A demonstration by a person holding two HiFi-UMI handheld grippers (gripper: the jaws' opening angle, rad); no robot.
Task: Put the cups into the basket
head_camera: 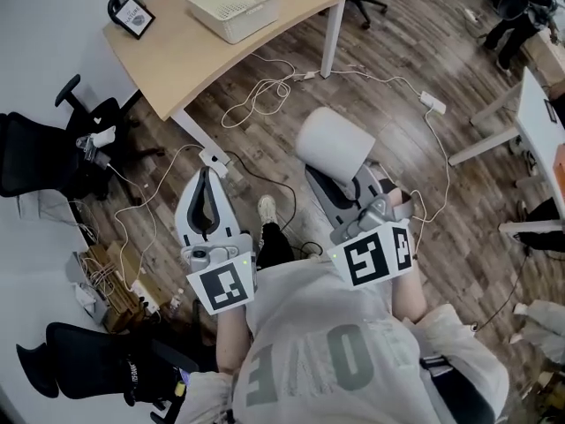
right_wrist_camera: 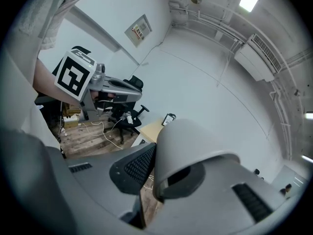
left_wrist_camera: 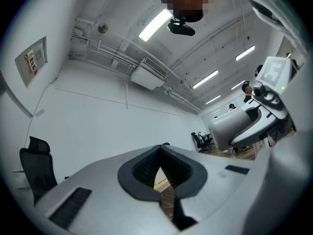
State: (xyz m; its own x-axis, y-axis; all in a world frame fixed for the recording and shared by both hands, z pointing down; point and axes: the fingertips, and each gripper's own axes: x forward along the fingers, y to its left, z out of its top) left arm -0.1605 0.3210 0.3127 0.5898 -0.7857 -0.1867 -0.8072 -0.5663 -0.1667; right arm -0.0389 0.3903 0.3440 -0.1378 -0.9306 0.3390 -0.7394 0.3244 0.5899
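A pale grey cup (head_camera: pixel 334 146) lies tipped on its side above the wooden floor, with my right gripper (head_camera: pixel 342 177) shut on its rim. In the right gripper view the cup (right_wrist_camera: pixel 193 141) fills the space between the dark pads (right_wrist_camera: pixel 137 168). My left gripper (head_camera: pixel 208 175) hangs beside it at the left, shut with nothing in it; its pads (left_wrist_camera: pixel 146 168) meet at the tip. The white basket (head_camera: pixel 232 3) stands on the wooden table (head_camera: pixel 190 56) far ahead of both grippers. The left gripper view also shows the cup (left_wrist_camera: pixel 230 126).
A small framed card (head_camera: pixel 131 11) sits on the table's left corner. Black office chairs (head_camera: pixel 88 140) stand at the left. Cables (head_camera: pixel 265 91) and a power strip (head_camera: pixel 433 102) lie on the floor between me and the table. White desks (head_camera: pixel 538 122) are at the right.
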